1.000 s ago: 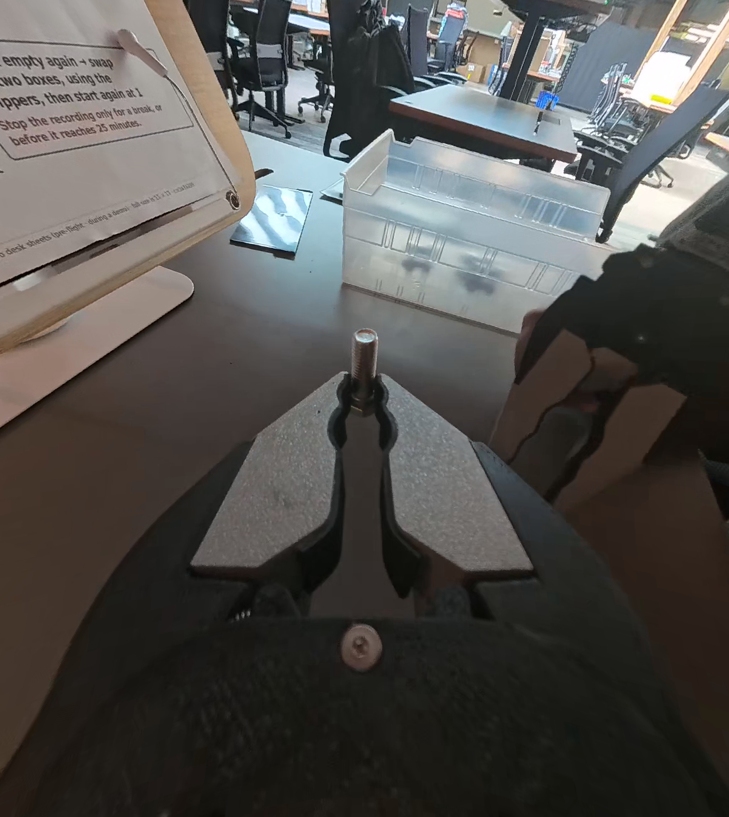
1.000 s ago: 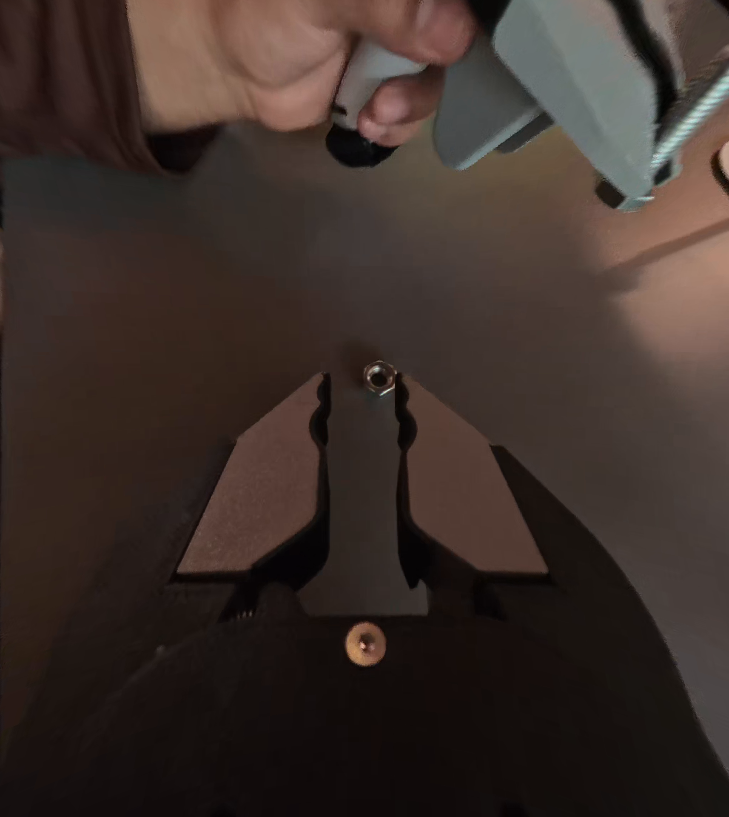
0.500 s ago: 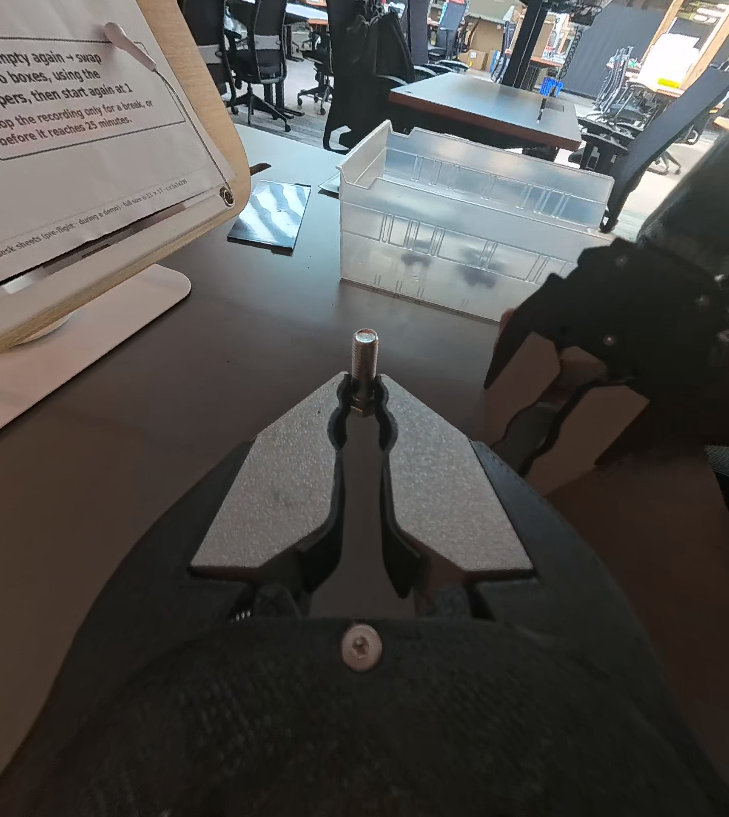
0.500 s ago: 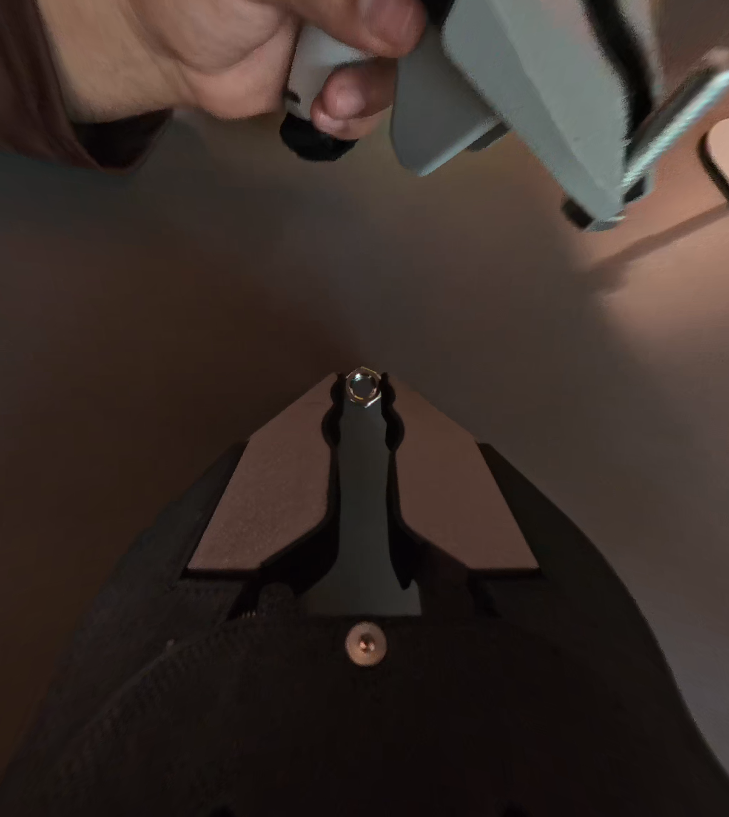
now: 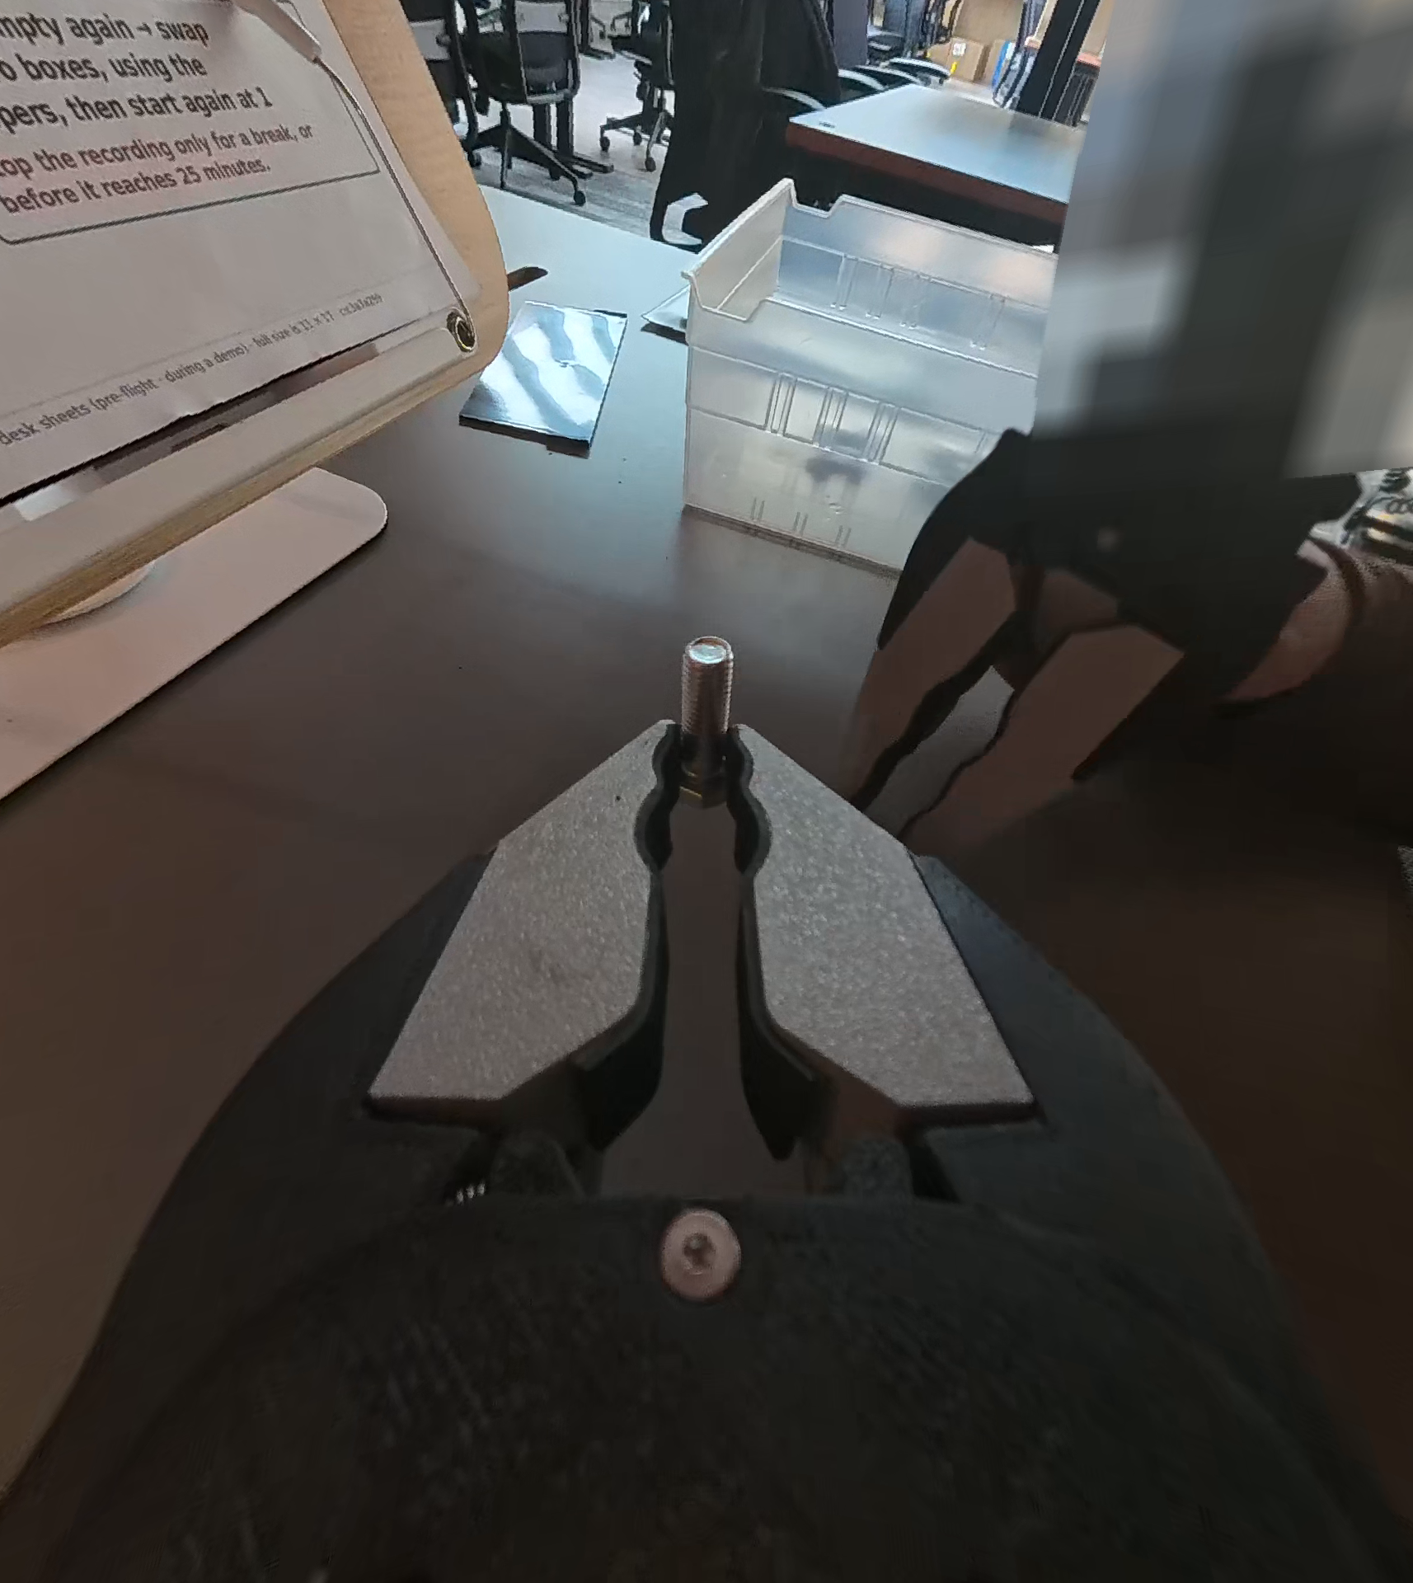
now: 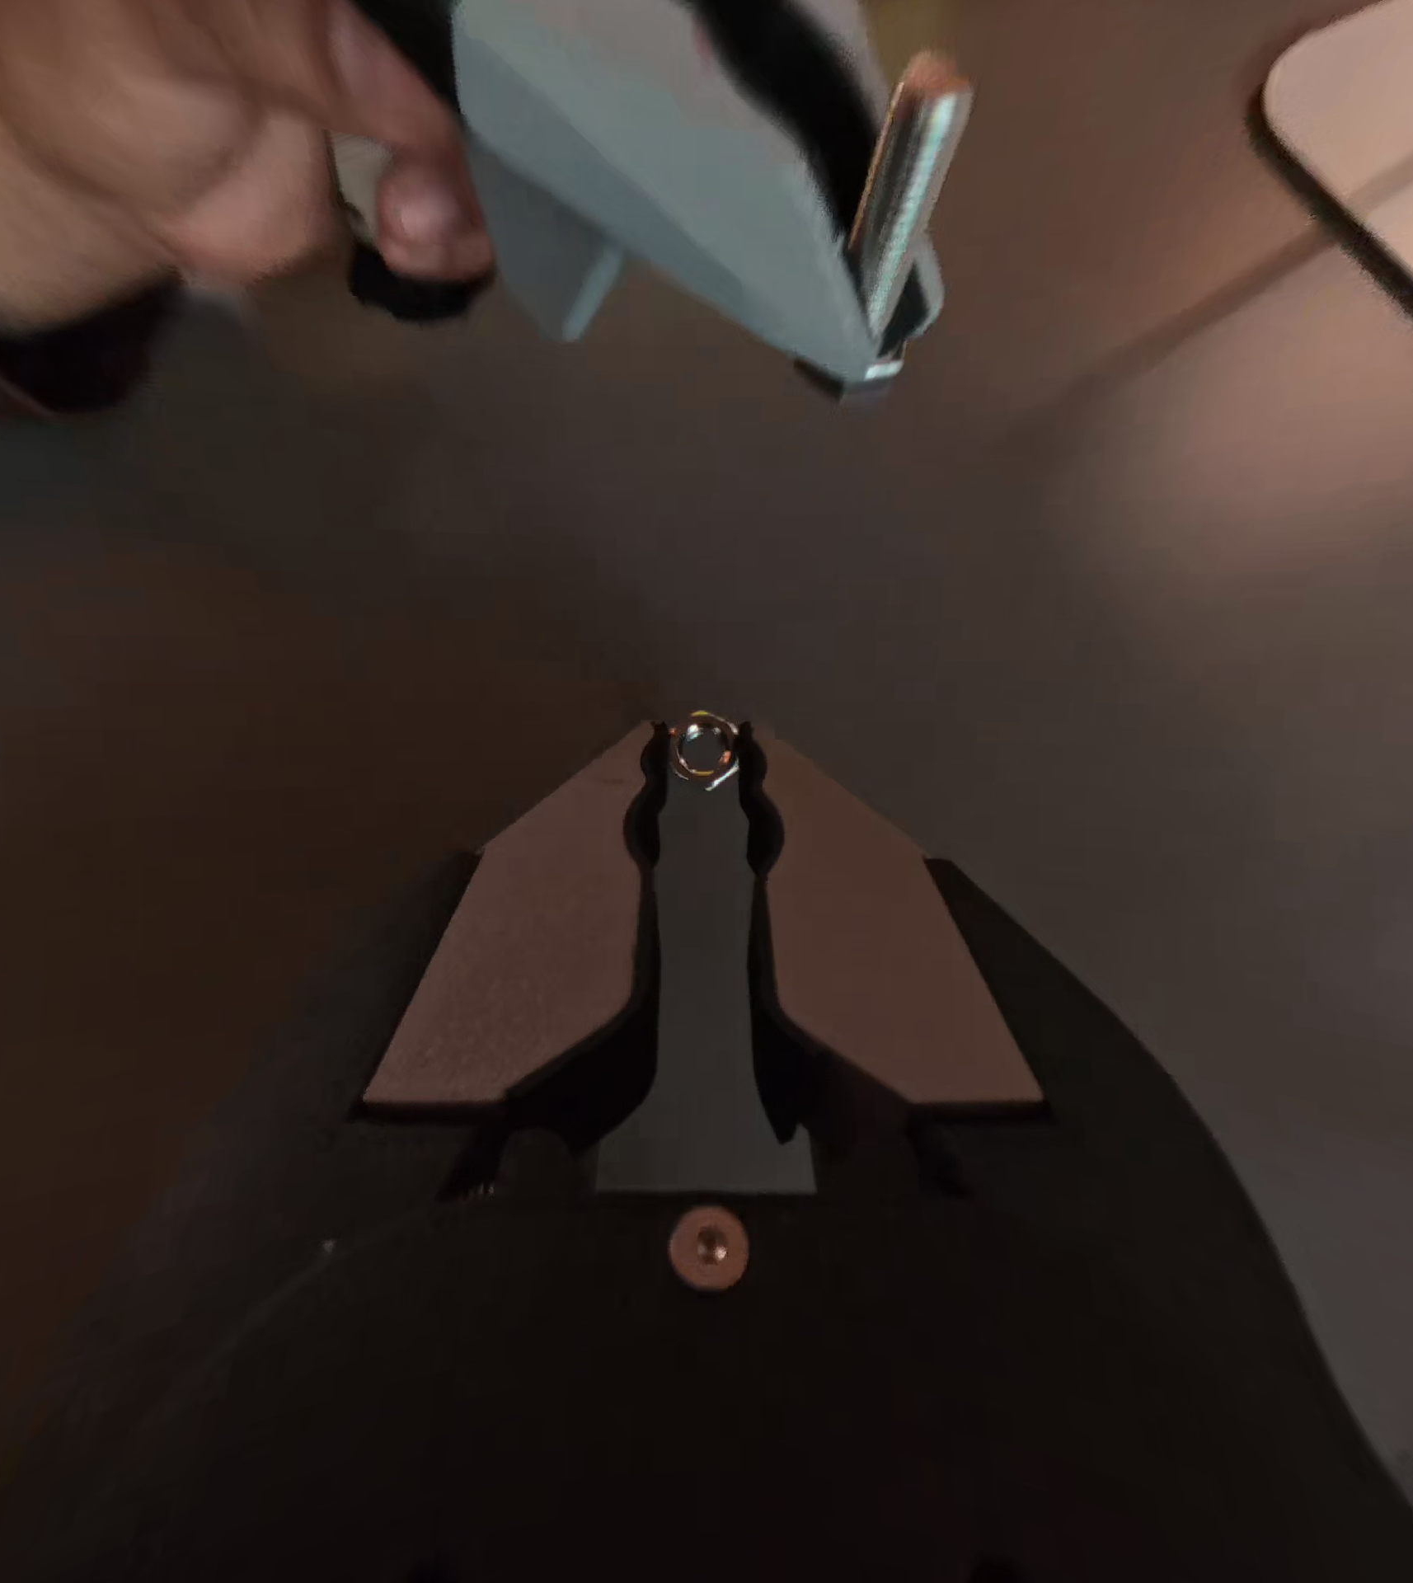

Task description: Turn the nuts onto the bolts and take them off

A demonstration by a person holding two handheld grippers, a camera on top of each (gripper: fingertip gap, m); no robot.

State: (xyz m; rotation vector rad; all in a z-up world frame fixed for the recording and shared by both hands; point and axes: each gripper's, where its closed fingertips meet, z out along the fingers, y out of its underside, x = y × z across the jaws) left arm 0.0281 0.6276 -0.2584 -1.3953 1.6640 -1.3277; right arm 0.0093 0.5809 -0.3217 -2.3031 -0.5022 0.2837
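My left gripper (image 5: 703,754) is shut on a silver bolt (image 5: 706,685) near its head, the threaded shank sticking forward past the fingertips. My right gripper (image 6: 701,754) is shut on a small silver hex nut (image 6: 703,755) at its fingertips, just above the dark table, hole facing the camera. In the left wrist view the right gripper (image 5: 934,771) stands to the right of the bolt, pointing down. In the right wrist view the left gripper (image 6: 857,343) with the bolt (image 6: 900,188) is at the top, blurred, held by a hand (image 6: 129,146).
A clear plastic bin (image 5: 866,403) stands on the dark table (image 5: 343,771) behind the bolt. A paper sheet on a wooden stand with a white base (image 5: 172,548) is at the left. A dark flat card (image 5: 553,377) lies beside the bin. Office chairs and desks are beyond. About 8 cm separates my left fingertips from my right.
My right gripper has closed on the nut and lifted slightly. The left gripper with the bolt has come nearer to it and tilted more upright in the right wrist view.
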